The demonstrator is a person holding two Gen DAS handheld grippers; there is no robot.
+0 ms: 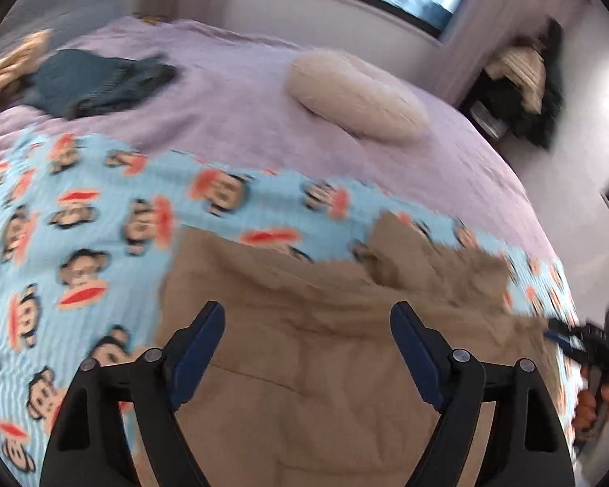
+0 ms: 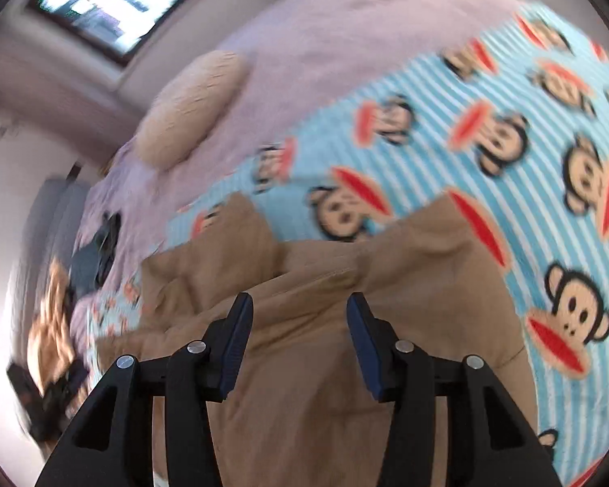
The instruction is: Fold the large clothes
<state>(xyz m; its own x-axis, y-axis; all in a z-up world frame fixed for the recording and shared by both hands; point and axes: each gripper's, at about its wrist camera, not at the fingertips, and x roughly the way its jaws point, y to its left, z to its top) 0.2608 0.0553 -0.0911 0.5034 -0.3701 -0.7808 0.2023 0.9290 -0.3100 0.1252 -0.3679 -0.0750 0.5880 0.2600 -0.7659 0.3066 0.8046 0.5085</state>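
Observation:
A tan garment (image 1: 304, 397) lies spread and creased on a blue striped blanket printed with monkey faces (image 1: 81, 223). My left gripper (image 1: 307, 312) hovers over the garment, open wide, with nothing between its blue pads. In the right wrist view the same tan garment (image 2: 426, 284) fills the lower middle, with a folded flap at its far edge. My right gripper (image 2: 299, 302) is open over it with a narrower gap, and its pads press on nothing. The right gripper (image 1: 588, 337), held in a hand, also shows blurred at the left view's right edge.
The blanket (image 2: 507, 121) lies on a lilac bedspread (image 1: 243, 101). On the bedspread rest a beige cushion (image 1: 357, 97) and a pile of dark teal clothes (image 1: 101, 81). A dark, cluttered stand (image 1: 519, 89) is beside the bed, under a window.

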